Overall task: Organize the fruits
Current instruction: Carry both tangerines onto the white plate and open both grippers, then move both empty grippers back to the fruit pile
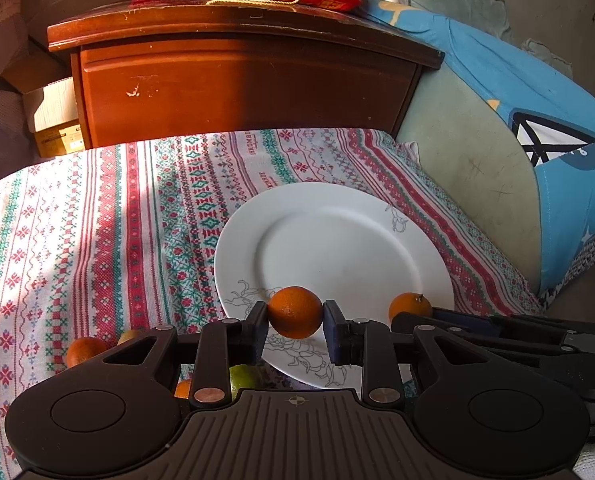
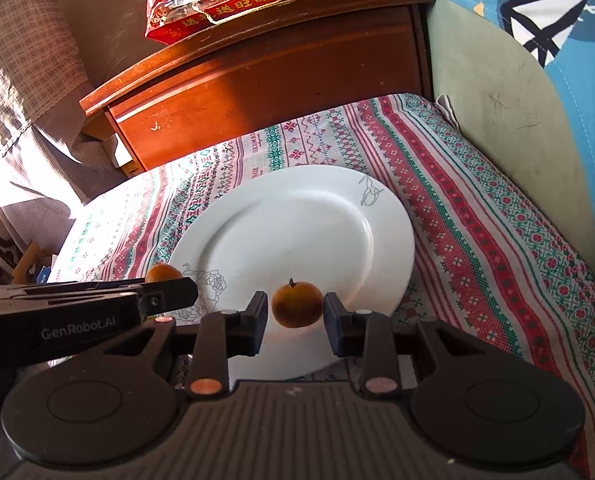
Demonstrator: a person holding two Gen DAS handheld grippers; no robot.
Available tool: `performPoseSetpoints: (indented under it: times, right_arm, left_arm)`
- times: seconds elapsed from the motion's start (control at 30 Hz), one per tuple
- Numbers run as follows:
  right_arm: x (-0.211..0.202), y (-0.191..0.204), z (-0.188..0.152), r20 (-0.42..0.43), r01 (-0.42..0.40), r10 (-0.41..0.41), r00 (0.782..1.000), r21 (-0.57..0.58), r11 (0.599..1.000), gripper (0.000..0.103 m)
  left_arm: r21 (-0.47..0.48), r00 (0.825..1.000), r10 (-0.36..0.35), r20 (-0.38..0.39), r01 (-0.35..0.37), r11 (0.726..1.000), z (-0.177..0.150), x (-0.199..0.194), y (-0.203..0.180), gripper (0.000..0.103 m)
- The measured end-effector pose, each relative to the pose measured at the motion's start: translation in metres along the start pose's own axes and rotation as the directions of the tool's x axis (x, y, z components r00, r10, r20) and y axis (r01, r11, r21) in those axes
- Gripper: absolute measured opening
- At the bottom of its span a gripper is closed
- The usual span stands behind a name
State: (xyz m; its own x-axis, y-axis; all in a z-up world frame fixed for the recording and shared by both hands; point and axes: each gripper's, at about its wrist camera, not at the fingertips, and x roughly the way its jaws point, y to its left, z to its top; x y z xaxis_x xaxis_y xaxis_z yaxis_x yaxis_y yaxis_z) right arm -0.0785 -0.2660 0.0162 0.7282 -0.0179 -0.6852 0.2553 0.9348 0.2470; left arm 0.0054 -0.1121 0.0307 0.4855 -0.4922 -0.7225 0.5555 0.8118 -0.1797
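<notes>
The white plate [image 1: 397, 216] lies on the patterned cloth [image 1: 97, 220], its middle bare. The left gripper [image 1: 295, 314] clamps an orange [image 1: 295, 312] between both pads above the plate's near rim. The right gripper [image 2: 296, 308] has a second orange [image 2: 297, 305] between its fingers over the same rim; narrow gaps show each side, so I cannot tell whether it grips. More fruit [image 1: 84, 350] lies on the cloth left of the plate.

Left gripper [image 1: 295, 321] clamped on fruit; right gripper [image 2: 295, 313] slightly parted.
</notes>
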Motion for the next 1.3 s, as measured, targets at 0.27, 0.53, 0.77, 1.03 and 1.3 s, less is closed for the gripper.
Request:
performPoseSetpoints:
  times: [0.27, 0.53, 0.77, 1.03, 1.3]
  right_arm:
    - [-0.007, 0.0, 0.004, 0.023, -0.005, 0.005, 1.0, 0.008, 1.0, 0.034]
    - [-0.015, -0.002, 0.004, 0.034, -0.003, 0.002, 0.999, 0.027, 1.0, 0.038]
    - [-0.022, 0.006, -0.001, 0.039, -0.031, 0.03, 0.999, 0.007, 1.0, 0.038]
    - [-0.027, 0.022, -0.012, 0.015, -0.083, 0.083, 0.996, -0.024, 0.996, 0.038]
    - [-0.035, 0.039, -0.024, -0.001, -0.138, 0.138, 0.99, -0.074, 0.988, 0.038]
  left_arm:
    - [-0.018, 1.0, 0.013, 0.022, -0.012, 1.0, 0.006, -0.005, -0.002, 0.035]
    - [-0.053, 0.998, 0.025, 0.049, -0.022, 0.998, 0.01, -0.025, 0.008, 0.044]
    - [-0.086, 0.997, 0.046, 0.056, -0.041, 0.995, 0.005, -0.043, 0.019, 0.046]
    - [-0.138, 0.993, 0.104, 0.061, -0.095, 0.986, -0.013, -0.064, 0.043, 0.046]
    - [-0.183, 0.988, 0.147, 0.044, -0.137, 0.974, -0.039, -0.078, 0.056, 0.046]
